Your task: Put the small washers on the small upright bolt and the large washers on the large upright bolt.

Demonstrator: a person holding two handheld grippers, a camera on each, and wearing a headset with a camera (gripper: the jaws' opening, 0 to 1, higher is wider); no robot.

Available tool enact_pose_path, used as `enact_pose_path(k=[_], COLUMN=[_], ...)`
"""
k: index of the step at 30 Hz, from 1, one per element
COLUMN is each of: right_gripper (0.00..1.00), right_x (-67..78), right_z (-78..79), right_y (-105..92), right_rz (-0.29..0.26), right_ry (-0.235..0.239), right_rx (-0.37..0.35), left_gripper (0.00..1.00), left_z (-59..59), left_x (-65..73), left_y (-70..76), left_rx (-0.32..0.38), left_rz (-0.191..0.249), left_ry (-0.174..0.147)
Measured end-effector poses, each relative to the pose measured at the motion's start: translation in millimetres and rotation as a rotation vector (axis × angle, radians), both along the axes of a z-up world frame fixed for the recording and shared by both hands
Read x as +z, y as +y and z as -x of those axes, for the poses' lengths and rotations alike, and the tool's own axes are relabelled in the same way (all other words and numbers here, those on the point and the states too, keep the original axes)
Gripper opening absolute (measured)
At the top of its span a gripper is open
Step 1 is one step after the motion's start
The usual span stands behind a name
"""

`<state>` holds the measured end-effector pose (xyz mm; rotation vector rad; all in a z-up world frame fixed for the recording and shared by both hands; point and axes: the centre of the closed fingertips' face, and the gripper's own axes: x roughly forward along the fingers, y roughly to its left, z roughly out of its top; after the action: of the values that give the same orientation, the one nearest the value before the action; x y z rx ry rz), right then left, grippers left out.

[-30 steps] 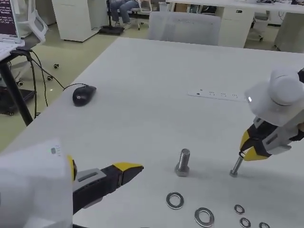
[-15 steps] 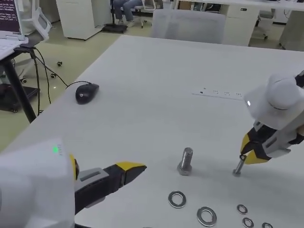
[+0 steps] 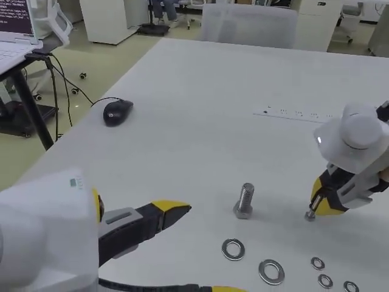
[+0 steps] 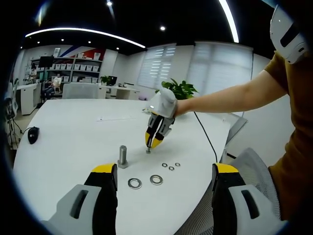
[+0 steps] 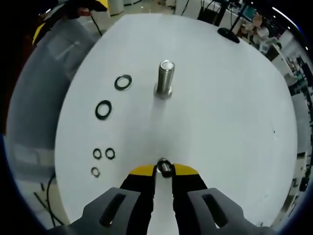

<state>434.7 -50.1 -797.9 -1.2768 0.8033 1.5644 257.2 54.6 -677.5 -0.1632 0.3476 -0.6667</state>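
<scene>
Barely begun: right gripper [image 5: 164, 172] clamps one small washer [image 5: 164, 167] atop the small bolt [image 3: 310, 215]; three small washers [image 5: 97, 153] and two large washers [image 5: 122, 82] lie loose to its left, large bolt [image 5: 166, 78] bare ahead; left gripper [image 4: 164, 170] gapes.

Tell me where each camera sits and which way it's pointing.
Left tool view: on the left tool, facing level across the table toward the right tool and the person's forearm; own jaws open.
Right tool view: on the right tool, facing down at the table; own jaws pinch a small washer.
Head view: on the headset, facing forward and down; both tools reach in.
Shared: all three show the large bolt and loose washers.
</scene>
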Motion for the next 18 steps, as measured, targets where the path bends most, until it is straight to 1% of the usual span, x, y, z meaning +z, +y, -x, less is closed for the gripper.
enact_pose_path(k=[9, 14, 15, 16, 17, 18], right_gripper=[0.13, 0.14, 0.16, 0.18, 0.20, 0.20], right_x=[-12.1, -16.1, -16.8, -17.3, -18.3, -19.2], right_z=[-1.3, -2.2, -3.0, -2.4, -2.0, -2.6], right_y=[-4.2, -6.0, -5.8, -5.7, -6.8, -8.0], right_rz=[0.006, 0.004, -0.003, -0.008, -0.004, -0.002], right_ry=[0.011, 0.013, 0.009, 0.018, 0.020, 0.014], right_rx=[-0.012, -0.024, -0.024, -0.033, -0.037, -0.036], left_gripper=[0.79, 0.79, 0.79, 0.79, 0.79, 0.79], left_z=[0.4, 1.1, 1.0, 1.1, 1.1, 1.2], left_x=[-0.3, -1.1, -1.1, -0.9, -0.9, -1.0], left_y=[1.7, 1.9, 2.2, 2.3, 2.3, 2.3], left_rx=[0.011, 0.012, 0.013, 0.014, 0.014, 0.014], left_rz=[-0.001, -0.002, -0.002, 0.001, 0.001, 0.000], left_ry=[0.004, 0.008, 0.008, 0.008, 0.008, 0.009])
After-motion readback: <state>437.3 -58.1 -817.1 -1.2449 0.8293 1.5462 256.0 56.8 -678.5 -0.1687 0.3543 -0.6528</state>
